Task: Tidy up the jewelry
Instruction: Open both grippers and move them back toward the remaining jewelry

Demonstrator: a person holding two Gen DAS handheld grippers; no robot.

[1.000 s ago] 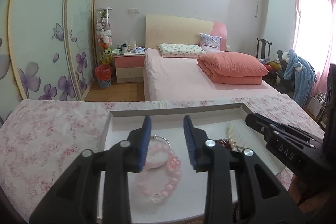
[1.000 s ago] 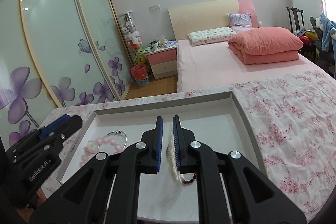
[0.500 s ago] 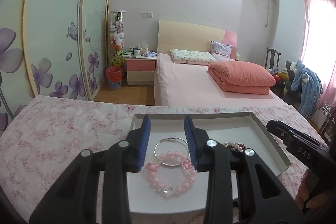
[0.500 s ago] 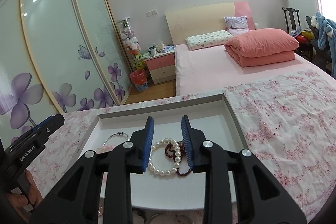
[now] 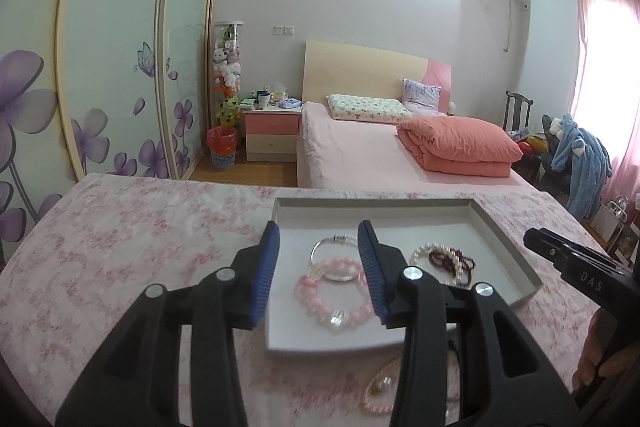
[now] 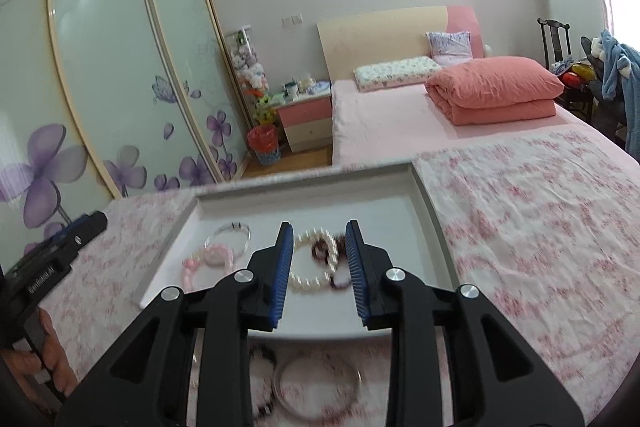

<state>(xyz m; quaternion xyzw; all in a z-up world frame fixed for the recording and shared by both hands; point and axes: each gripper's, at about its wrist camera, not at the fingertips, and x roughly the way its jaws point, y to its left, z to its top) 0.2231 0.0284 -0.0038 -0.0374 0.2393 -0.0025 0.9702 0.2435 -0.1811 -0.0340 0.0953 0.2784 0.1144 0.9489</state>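
We are holding left tool (image 5: 318, 267) above white tray (image 5: 508, 251), jaws opening, nothing between pads; pink bead bracelet (image 5: 332, 301) and silver bangle (image 5: 334, 257) lying in tray below the gap. Right tool (image 6: 318, 263) standing apart, empty, hovering over pearl bracelet (image 6: 310, 265) and dark red bead bracelet (image 6: 324, 251) in same tray. Tray sitting on floral tablecloth (image 6: 540, 219) covering table. Silver bangle (image 6: 316, 387) and dark bead bracelet (image 6: 264, 355) lying on cloth just before tray; pearl piece (image 5: 378, 391) there too.
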